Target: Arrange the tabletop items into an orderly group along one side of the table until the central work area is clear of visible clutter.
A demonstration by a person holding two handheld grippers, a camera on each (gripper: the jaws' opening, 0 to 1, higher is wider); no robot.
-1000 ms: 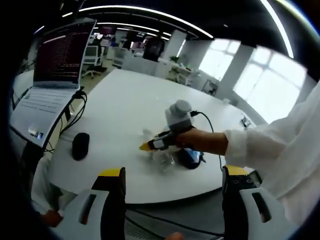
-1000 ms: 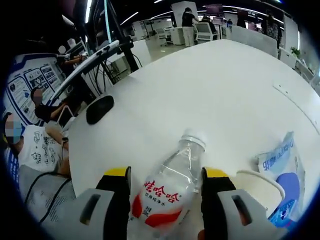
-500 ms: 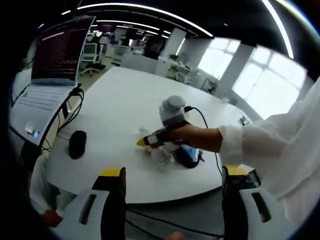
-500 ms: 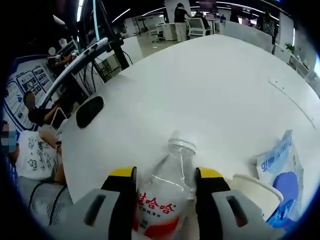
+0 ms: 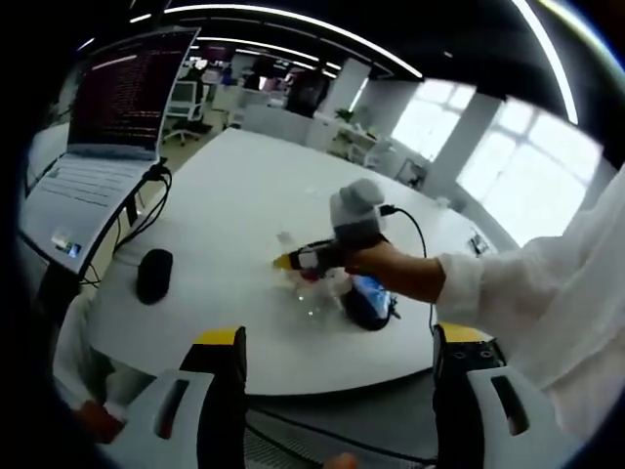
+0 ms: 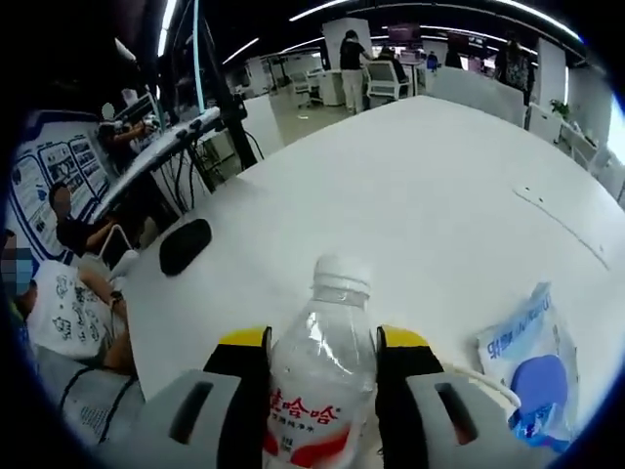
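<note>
Open-plan office with ceiling strip lights and bright windows behind a large white round-edged table (image 5: pixel 225 210), seen again in the right gripper view (image 6: pixel 430 176).

Open grey laptop with a dark text-filled screen (image 5: pixel 98 137) sits raised beside the table's edge, cables hanging from its corner.

Person's white sleeve (image 5: pixel 547 293) reaches in across the table in the left gripper view; the hand (image 5: pixel 376 262) holds the right gripper (image 5: pixel 293 260), yellow-tipped, over the table near its edge.

Left gripper (image 5: pixel 337 342): grey jaws with yellow tips stand wide apart, nothing between them, held off the table edge and well apart from the items.

Right gripper (image 6: pixel 320 342): jaws closed on the clear plastic water bottle with white cap and red label (image 6: pixel 322 381). Both yellow tips press against the bottle's sides. Bottle stands roughly upright along the jaws, cap pointing toward the table's far side. In the left gripper view the bottle (image 5: pixel 308 293) is small and faint below the gripper tip; I cannot tell whether it touches the table.

Blue-and-white printed plastic pouch (image 6: pixel 532 366) lies flat on the table just beside the bottle; it appears as a blue shape (image 5: pixel 369 298) under the hand.

White curved rim of a cup-like object (image 6: pixel 483 381) sits between bottle and pouch; its form is unclear.

Black oval computer mouse (image 6: pixel 186 244) lies near the table edge, well apart from the bottle (image 5: pixel 154 276).
</note>
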